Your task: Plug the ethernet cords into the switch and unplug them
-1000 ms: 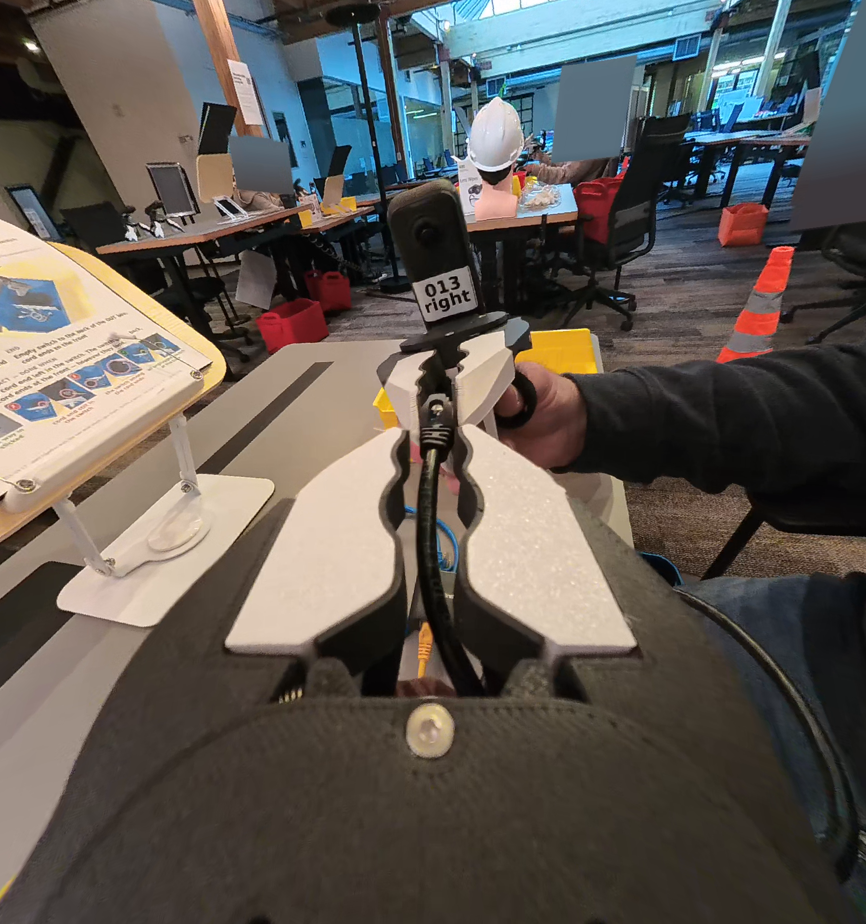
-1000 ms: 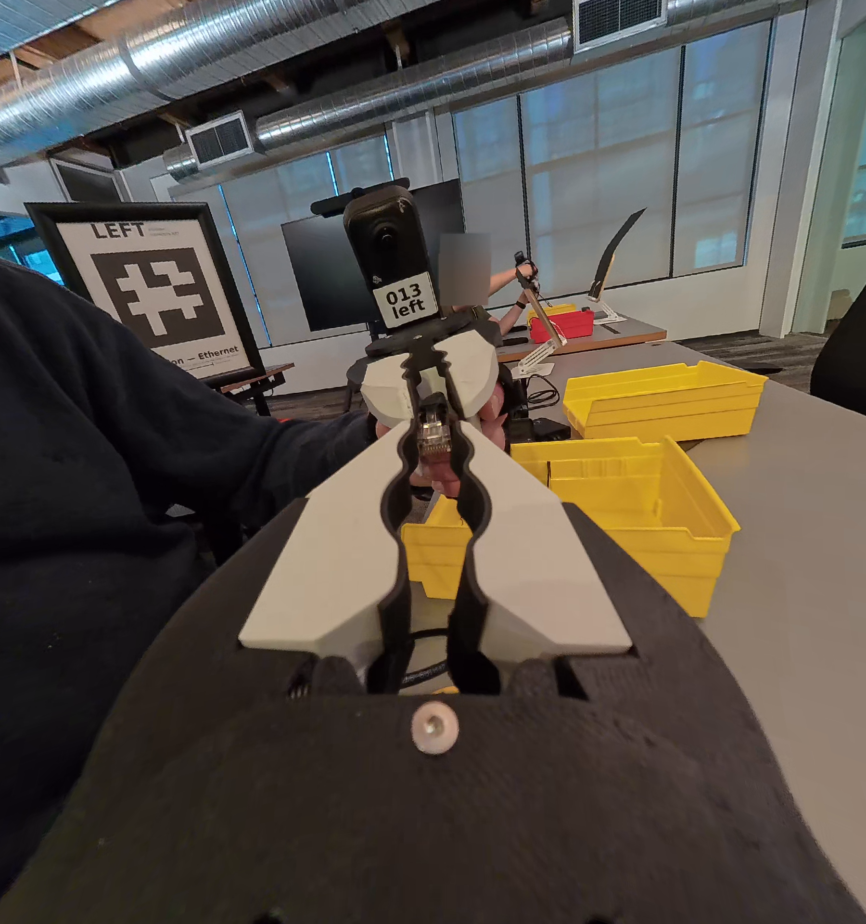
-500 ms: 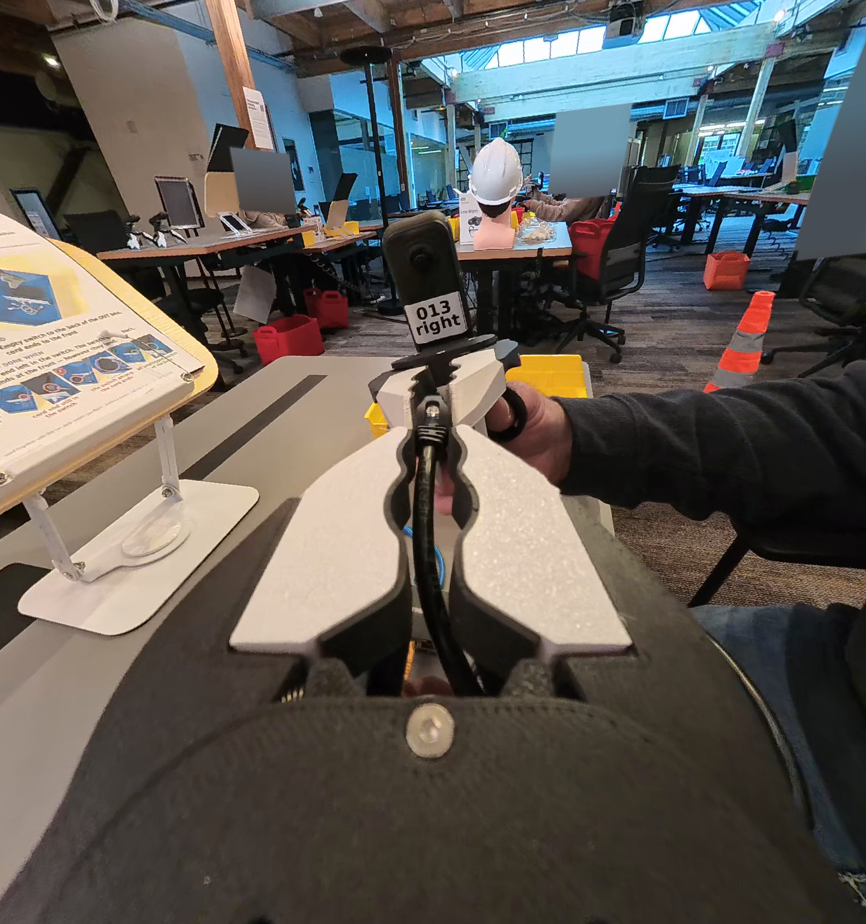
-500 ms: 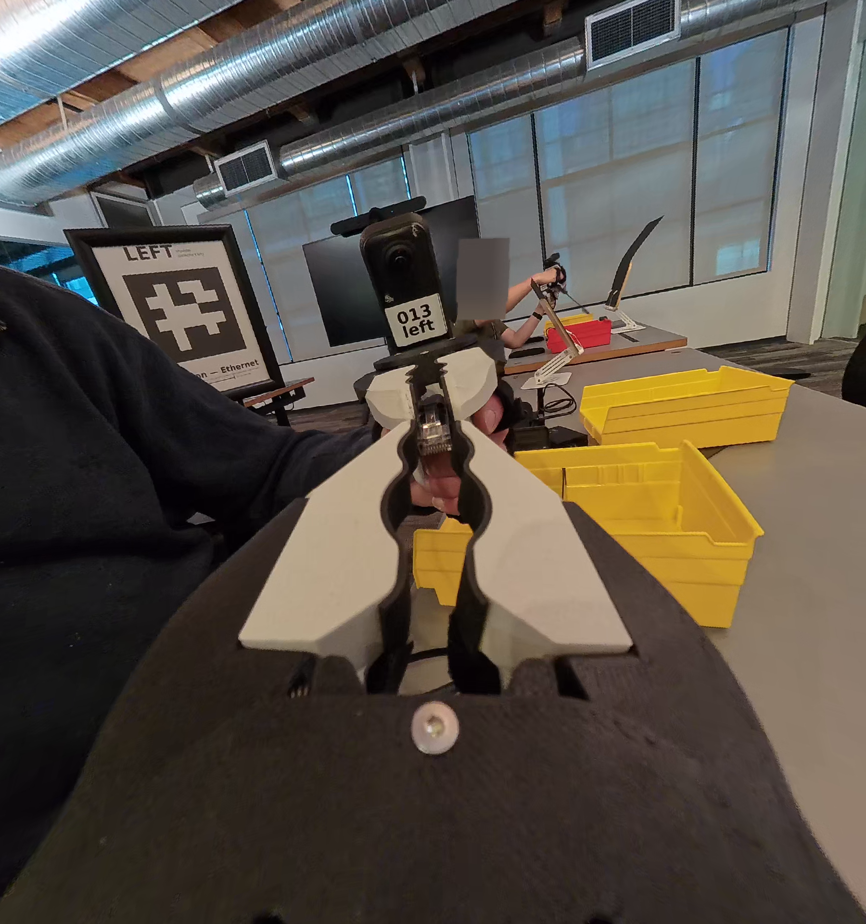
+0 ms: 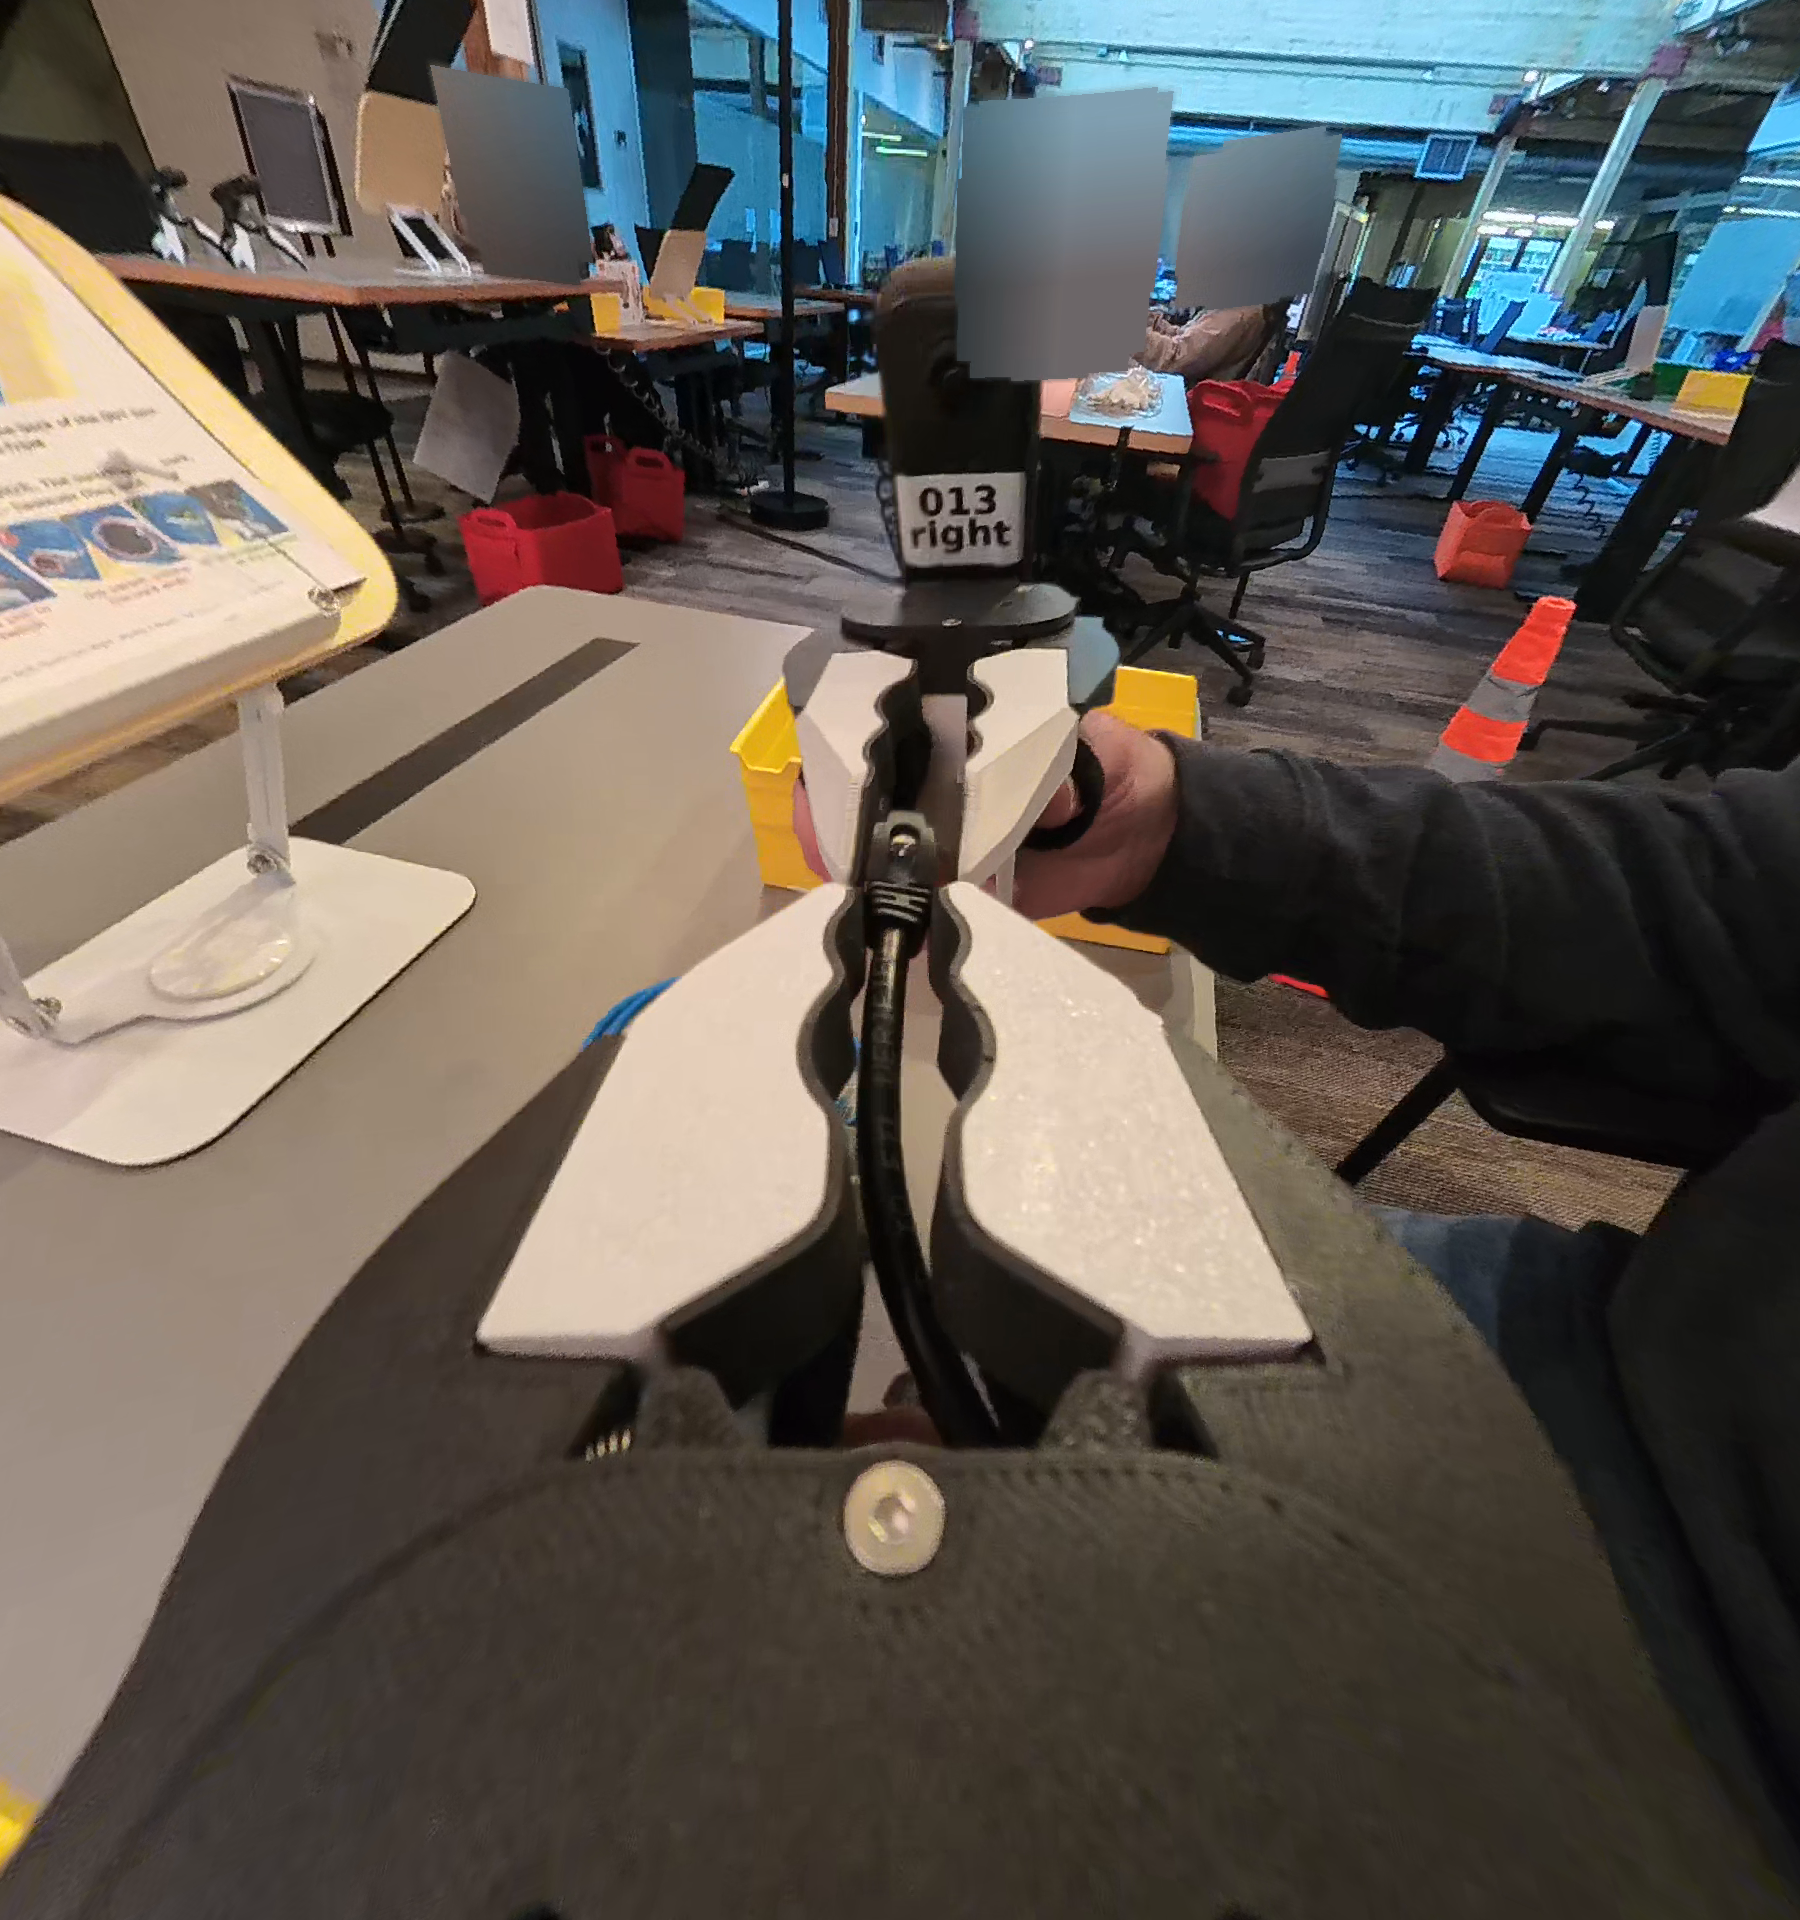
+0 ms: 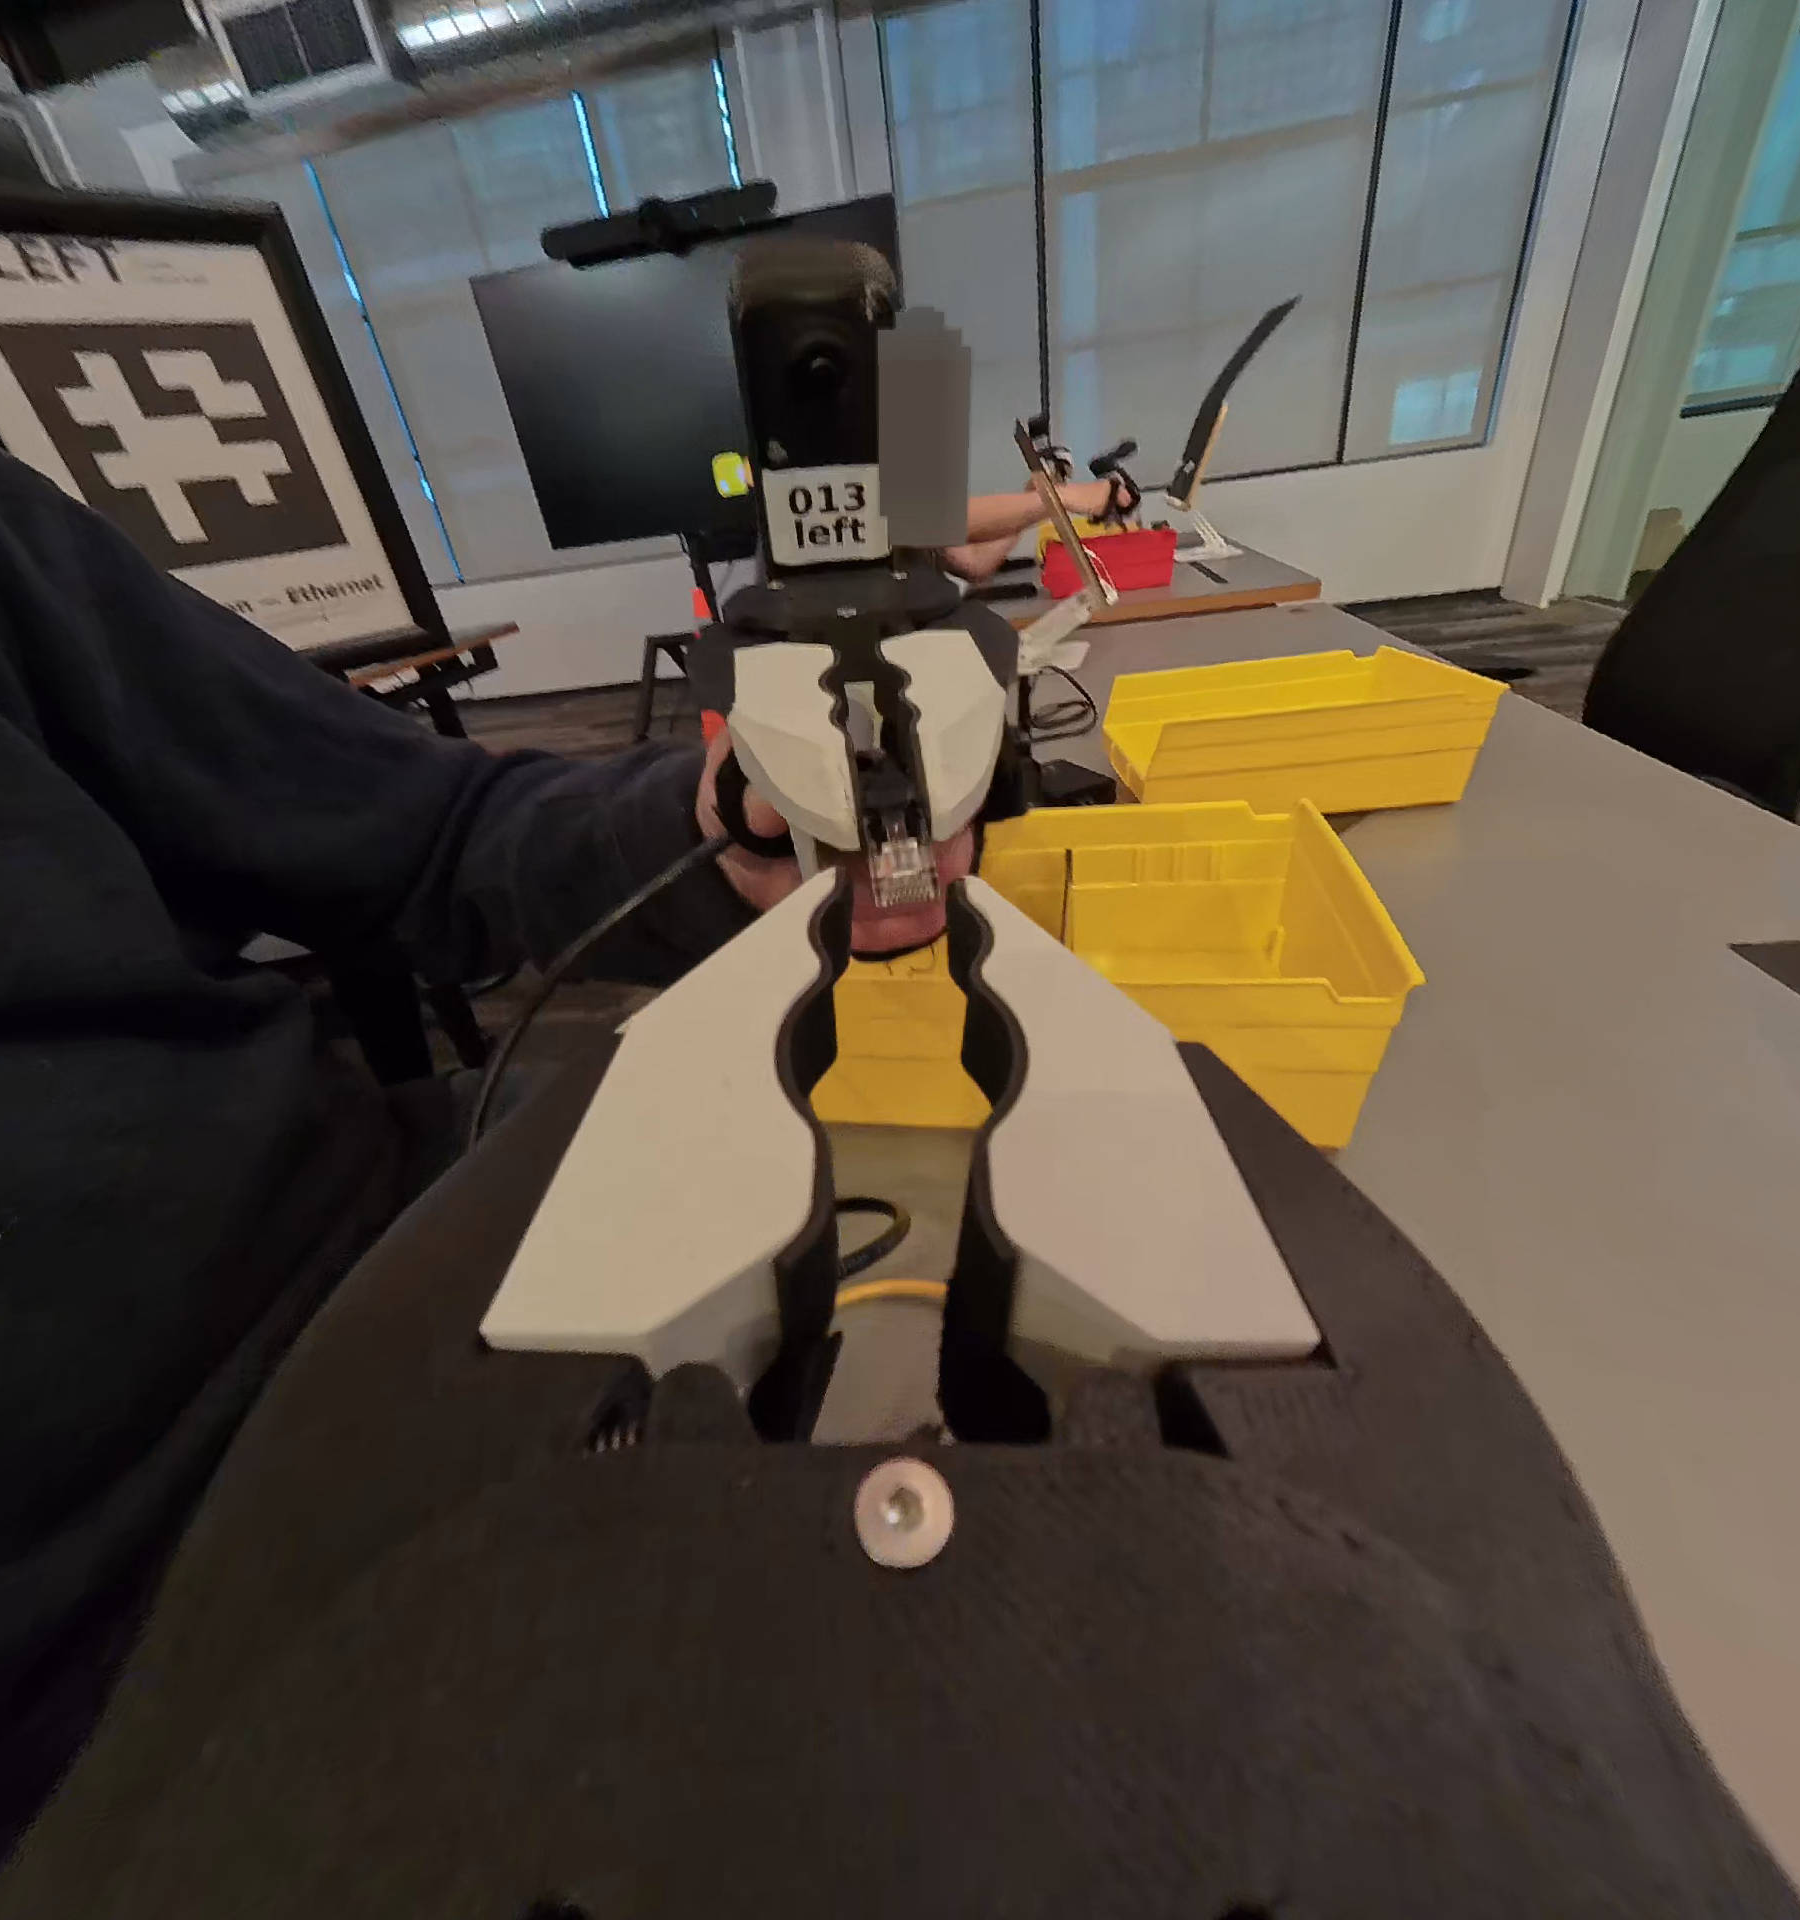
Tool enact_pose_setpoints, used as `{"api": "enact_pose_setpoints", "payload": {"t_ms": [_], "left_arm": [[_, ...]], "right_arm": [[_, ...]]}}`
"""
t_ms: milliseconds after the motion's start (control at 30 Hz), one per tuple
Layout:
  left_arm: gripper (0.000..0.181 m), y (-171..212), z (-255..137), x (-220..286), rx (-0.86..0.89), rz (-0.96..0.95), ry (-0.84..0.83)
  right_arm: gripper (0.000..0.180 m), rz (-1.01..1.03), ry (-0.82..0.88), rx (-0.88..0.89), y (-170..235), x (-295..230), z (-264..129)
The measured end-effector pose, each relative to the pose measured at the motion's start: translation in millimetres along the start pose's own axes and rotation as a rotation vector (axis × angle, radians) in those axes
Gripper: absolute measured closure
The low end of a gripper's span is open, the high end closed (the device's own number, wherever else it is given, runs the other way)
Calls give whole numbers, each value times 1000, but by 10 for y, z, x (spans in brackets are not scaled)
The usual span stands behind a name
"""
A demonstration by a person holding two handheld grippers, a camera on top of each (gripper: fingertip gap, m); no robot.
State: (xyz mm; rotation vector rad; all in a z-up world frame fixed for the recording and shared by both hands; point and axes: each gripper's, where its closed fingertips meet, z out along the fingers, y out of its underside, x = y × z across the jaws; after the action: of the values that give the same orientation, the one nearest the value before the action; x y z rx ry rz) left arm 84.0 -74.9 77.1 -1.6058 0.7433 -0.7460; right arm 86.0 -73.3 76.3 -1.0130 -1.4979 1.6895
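Plug meets gripper in mid-air off the table edge: the left gripper, pinched tight on a black cord just behind its clear connector, points it lengthwise straight at the right gripper, whose jaws stand slightly parted and empty, tips just short of the plug. No switch is visible; yellow bins sit nearby.

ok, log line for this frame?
left hand-held gripper: shut on black cable | right hand-held gripper: open, facing plug | switch: not in view
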Motion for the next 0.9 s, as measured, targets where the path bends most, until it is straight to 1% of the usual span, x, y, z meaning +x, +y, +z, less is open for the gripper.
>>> {"api": "enact_pose_setpoints", "payload": {"t_ms": [167, 267, 333, 467, 600, 633, 767, 833, 900], "left_arm": [[169, 87, -23, -75, -43, -71, -7], [169, 149, -59, -119, -70, -90, -28], [169, 175, -102, -138, -73, -98, -33], [169, 199, -179, -177, -76, -103, -44], [169, 211, -213, -189, -82, -98, -45], [169, 224, -214, -192, -84, -100, -44], [169, 278, -207, -216, -89, -111, -40], [169, 289, -204, -222, -91, -111, -38], [169, 288, -207, -226, -90, -111, -38]], "right_arm": [[161, -49, 64, -75, 81, 76, -85], [155, -81, 130, -168, 199, 168, -157], [152, -102, 192, -311, 412, 261, -226], [137, -103, 252, -637, 994, 382, -411], [109, -45, 294, -905, 1581, 490, -711], [103, -37, 289, -933, 1665, 483, -743], [89, -48, 269, -1052, 1984, 479, -863], [90, -76, 264, -1087, 2111, 497, -890], [97, -139, 258, -1107, 2194, 524, -896]]}}
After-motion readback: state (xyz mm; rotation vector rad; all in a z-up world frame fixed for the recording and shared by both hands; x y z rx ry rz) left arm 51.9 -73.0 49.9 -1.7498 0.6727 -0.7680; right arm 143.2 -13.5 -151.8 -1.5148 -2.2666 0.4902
